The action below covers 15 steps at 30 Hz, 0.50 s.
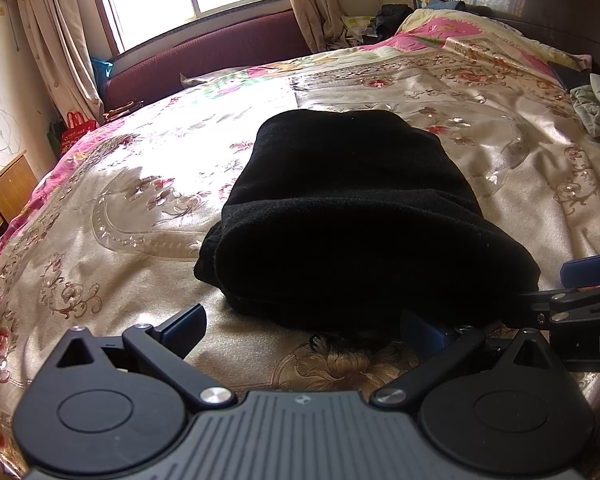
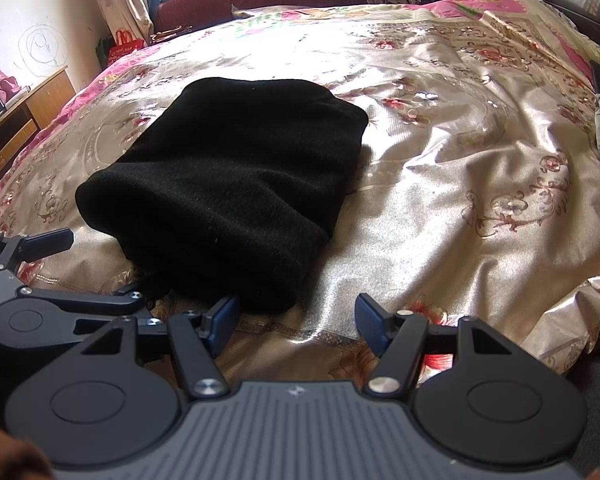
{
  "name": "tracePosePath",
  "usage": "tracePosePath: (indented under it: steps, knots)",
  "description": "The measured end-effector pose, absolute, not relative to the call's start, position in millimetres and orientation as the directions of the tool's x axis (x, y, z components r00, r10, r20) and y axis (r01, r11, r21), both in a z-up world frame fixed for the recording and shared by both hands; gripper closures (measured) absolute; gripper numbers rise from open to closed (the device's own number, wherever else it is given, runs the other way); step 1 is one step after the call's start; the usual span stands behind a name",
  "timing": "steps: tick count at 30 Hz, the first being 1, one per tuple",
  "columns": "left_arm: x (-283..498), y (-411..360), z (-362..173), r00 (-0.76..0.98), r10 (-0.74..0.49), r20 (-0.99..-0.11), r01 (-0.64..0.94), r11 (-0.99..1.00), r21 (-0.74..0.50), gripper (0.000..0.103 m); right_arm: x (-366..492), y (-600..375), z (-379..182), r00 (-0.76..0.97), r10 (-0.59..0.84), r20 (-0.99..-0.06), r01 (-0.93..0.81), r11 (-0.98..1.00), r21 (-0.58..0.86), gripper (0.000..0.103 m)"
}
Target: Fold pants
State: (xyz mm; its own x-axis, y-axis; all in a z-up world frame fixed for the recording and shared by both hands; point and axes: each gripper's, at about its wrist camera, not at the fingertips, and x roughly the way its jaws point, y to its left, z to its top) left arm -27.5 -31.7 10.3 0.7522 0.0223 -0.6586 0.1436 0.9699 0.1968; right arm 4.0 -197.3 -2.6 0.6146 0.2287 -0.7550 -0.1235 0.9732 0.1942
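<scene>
Left gripper (image 1: pixel 300 326), nearest the lens: jaws spread wide, nothing between the pads; its right-hand finger tip lies at the near hem of the black pants (image 1: pixel 340 216), whether touching cannot be told. Right gripper (image 2: pixel 296 316): jaws likewise wide and empty, the pants just ahead and to its left. The pants lie on the floral bedspread (image 1: pixel 120 200) as a compact, several-layered bundle directly ahead of both tools. Judged stage: folding appears complete or nearly so, both tools released. A further move, if any, would call for squaring the near edge or one more fold, gripping all layers together. Legible writing: only a letter "D" on the right gripper's body as seen from the left wrist; beyond, a red bag (image 1: pixel 76 126) at the bedside, its print unreadable.
</scene>
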Motion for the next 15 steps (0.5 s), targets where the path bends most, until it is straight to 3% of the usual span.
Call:
tracePosePath:
  steps: [15]
  knots:
    - [-27.7,-33.8,8.8,0.751,0.032,-0.659,0.144,0.967,0.212,0.0,2.9,-196.4,-3.5,0.609,0.221,-0.762,-0.125,0.975,0.183,0.038]
